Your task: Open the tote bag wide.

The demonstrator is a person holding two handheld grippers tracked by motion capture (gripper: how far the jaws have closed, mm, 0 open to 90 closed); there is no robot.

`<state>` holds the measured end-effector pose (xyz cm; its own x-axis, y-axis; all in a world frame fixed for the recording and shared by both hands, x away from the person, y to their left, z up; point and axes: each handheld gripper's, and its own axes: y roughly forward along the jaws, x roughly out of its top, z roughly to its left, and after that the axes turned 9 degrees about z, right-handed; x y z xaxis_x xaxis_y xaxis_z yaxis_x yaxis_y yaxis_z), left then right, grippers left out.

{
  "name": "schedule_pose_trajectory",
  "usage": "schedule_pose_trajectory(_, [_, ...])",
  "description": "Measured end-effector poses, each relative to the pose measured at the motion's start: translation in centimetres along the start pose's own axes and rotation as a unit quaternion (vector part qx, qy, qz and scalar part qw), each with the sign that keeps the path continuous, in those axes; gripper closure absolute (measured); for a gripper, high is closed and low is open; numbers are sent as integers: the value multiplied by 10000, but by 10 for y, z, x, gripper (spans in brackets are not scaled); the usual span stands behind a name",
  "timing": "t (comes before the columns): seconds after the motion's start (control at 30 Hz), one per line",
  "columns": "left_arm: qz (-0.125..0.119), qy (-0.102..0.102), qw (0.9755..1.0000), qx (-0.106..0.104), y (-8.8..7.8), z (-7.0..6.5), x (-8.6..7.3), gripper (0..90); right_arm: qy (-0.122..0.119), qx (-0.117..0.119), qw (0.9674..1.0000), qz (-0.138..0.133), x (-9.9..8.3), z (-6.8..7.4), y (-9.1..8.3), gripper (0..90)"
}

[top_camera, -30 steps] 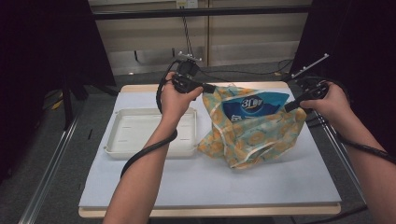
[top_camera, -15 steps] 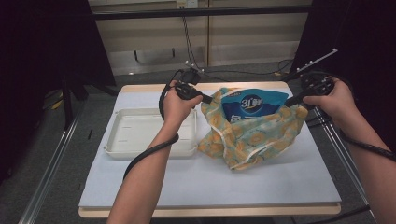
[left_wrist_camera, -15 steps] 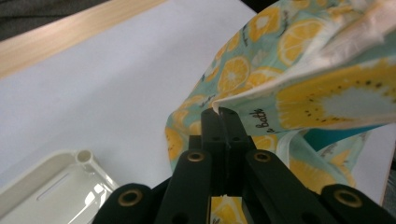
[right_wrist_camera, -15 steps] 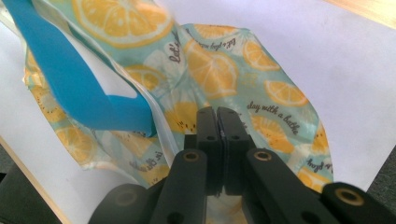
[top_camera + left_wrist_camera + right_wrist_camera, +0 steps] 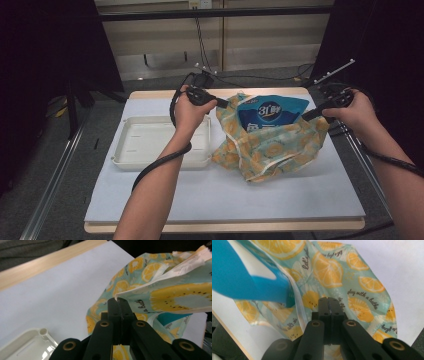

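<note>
A lemon-print bag (image 5: pixel 270 150) stands on the white mat with a blue package (image 5: pixel 270 110) sticking out of its mouth. My left gripper (image 5: pixel 226 103) is shut on the bag's left rim. In the left gripper view the rim's edge (image 5: pixel 140 291) is pinched between its jaws (image 5: pixel 119 300). My right gripper (image 5: pixel 306 116) is shut on the right rim. In the right gripper view its jaws (image 5: pixel 329 300) meet over the bag's fabric (image 5: pixel 352 277), with the blue package (image 5: pixel 244 282) at upper left. The bag's mouth is held stretched between both hands.
A white empty tray (image 5: pixel 150 142) lies left of the bag, under my left forearm. The white mat (image 5: pixel 225 195) covers the wooden table. Cables trail from both grippers. Dark curtains flank the table.
</note>
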<state>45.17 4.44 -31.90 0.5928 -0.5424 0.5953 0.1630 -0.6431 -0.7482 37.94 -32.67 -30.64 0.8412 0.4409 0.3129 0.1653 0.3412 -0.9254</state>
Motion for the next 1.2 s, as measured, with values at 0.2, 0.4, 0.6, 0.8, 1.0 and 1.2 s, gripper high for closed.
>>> schedule_pose_trajectory(0.2, [-182, 112, 9996, 183, -7, -1, 1, 900, 8, -24, 10000, 37, 0, 0, 1, 900])
schedule_pose_trajectory(0.4, [136, -191, 9994, 240, 7, 8, -5, 900, 7, 0, 9998, -195, 2, 0, -8, 900])
schedule_pose_trajectory(0.6, [476, -22, 9988, 139, 19, 10, -8, 900, -30, 57, 9996, -286, 5, 2, -15, 900])
schedule_pose_trajectory(0.8, [659, -70, 9975, 226, 27, 12, -11, 900, 48, 111, 9991, -397, 5, 0, -13, 900])
schedule_pose_trajectory(1.0, [933, -140, 9947, 398, 33, 15, -16, 900, 20, 104, 9991, -415, 10, 3, -17, 900])
schedule_pose_trajectory(1.2, [656, -183, 9975, 189, 27, 18, -19, 896, 17, 13, 9994, -333, 2, -3, -14, 900])
